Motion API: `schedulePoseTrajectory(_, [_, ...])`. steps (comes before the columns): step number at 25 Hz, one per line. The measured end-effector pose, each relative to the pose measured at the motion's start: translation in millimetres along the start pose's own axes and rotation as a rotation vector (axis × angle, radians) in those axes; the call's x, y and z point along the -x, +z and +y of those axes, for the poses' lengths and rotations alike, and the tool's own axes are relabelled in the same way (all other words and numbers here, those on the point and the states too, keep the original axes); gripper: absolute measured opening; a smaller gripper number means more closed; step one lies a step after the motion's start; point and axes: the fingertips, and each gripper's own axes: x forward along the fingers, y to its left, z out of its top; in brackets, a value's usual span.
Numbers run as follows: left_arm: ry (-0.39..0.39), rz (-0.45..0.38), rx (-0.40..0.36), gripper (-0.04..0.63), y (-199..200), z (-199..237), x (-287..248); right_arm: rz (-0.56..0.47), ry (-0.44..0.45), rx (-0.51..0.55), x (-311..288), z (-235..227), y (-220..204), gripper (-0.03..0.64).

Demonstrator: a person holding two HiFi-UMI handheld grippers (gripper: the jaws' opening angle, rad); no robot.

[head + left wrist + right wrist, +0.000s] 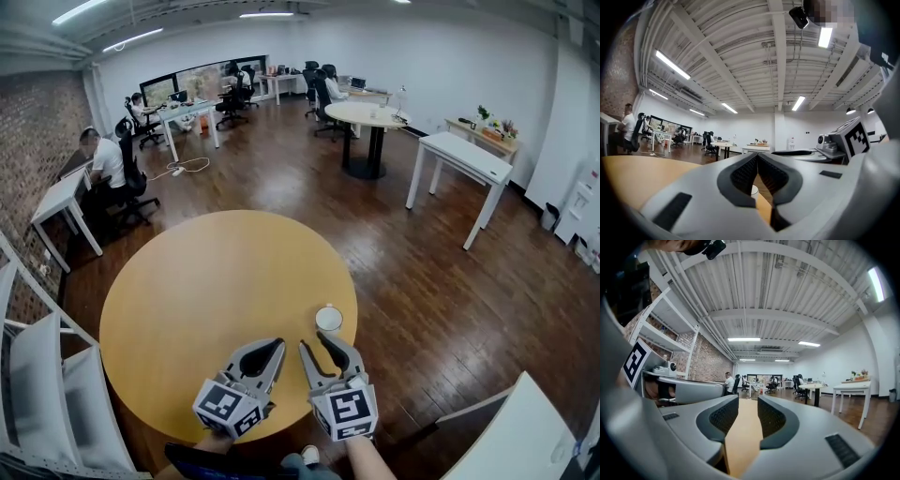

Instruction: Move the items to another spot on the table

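A small round white cup (329, 319) stands on the round wooden table (187, 300), close to its right-hand edge. Just short of the cup, my right gripper (319, 347) is open, and in the right gripper view (747, 404) only bare tabletop shows between its jaws. Beside it on the left, my left gripper (265, 352) rests over the table's near edge. In the left gripper view (757, 156) its tips meet, so it is shut on nothing. A sliver of the white cup (753, 190) shows through the gap below the tips.
A white shelf unit (37, 375) stands close on the left and a white table corner (525, 431) at lower right. Dark wood floor surrounds the table. Farther off are a white desk (464, 155), a second round table (367, 114), and seated people at desks (108, 164).
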Motion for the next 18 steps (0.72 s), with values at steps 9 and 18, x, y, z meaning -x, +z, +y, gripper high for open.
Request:
schedulePoseTrajectory(9, [0.043, 0.057, -0.01, 0.008, -27.7, 10.2, -14.1, 0.075, -0.004, -0.019, -24.2, -37.9, -49.6, 0.21])
schedulePoseTrajectory(18, [0.051, 0.117, 0.018, 0.008, -58.7, 24.8, -37.2, 0.187, -0.053, 0.009, -58.6, -74.4, -118.3, 0.392])
